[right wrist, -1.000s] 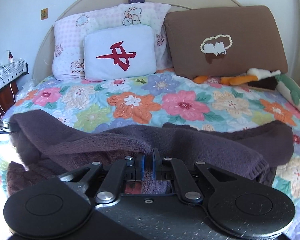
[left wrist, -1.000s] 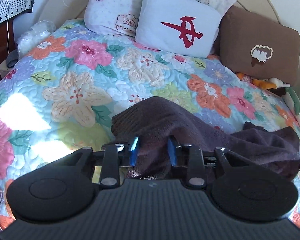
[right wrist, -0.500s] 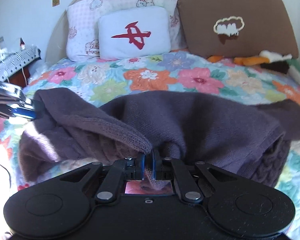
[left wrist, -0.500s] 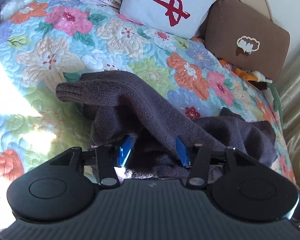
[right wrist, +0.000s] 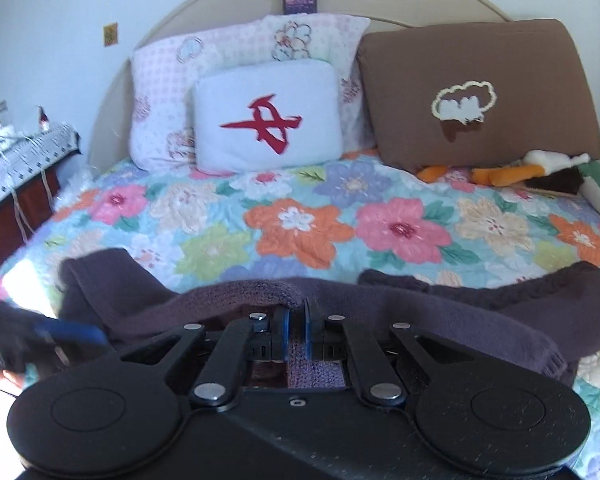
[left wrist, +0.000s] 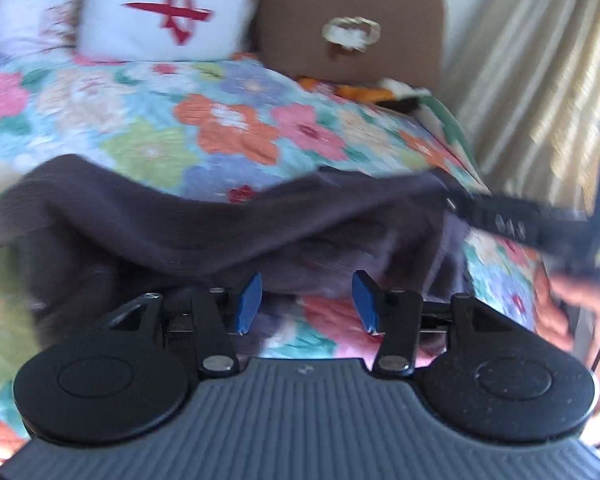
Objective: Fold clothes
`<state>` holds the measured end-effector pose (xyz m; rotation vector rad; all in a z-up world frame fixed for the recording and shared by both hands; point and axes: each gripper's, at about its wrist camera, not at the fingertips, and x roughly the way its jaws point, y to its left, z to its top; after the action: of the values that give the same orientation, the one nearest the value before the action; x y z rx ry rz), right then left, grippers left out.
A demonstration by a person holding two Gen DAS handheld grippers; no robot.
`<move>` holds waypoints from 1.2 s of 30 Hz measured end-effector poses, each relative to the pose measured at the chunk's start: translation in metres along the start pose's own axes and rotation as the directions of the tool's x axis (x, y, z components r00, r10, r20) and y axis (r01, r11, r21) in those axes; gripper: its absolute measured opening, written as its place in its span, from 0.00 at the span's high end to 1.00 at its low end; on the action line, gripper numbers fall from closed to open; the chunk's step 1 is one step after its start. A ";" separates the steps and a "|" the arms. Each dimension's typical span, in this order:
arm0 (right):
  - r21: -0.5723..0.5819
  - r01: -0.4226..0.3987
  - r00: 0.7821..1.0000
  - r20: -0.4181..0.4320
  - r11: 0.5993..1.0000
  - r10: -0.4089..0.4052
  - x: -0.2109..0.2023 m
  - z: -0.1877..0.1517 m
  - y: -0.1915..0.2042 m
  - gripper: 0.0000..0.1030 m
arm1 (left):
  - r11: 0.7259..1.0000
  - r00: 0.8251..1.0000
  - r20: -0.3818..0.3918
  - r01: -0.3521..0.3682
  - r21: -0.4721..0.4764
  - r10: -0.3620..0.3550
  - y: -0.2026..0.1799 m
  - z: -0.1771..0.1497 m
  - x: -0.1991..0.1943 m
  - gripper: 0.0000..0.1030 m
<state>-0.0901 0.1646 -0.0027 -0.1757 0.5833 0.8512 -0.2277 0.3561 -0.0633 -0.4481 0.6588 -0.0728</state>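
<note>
Purple knit sweater (right wrist: 440,312) lies bunched on the bed (right wrist: 300,220); right gripper (right wrist: 294,330) pinches its edge, left gripper (left wrist: 306,300) spread, empty. Regrasp the opposite edge, pull taut evenly.

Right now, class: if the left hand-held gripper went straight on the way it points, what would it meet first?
Probably the dark purple sweater, lying right ahead of the open left hand-held gripper; blur makes depth uncertain.
</note>
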 end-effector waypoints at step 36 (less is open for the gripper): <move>0.320 -0.374 0.895 -0.120 0.870 0.429 0.032 -0.029 -0.085 0.90 | 0.995 0.998 -0.033 -0.047 0.087 0.050 -0.063 -0.002 0.112 0.94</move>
<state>-0.0212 0.1192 -0.0514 0.1437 0.9370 1.1505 -0.1359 0.2755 -0.1022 -0.3483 0.6980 -0.0630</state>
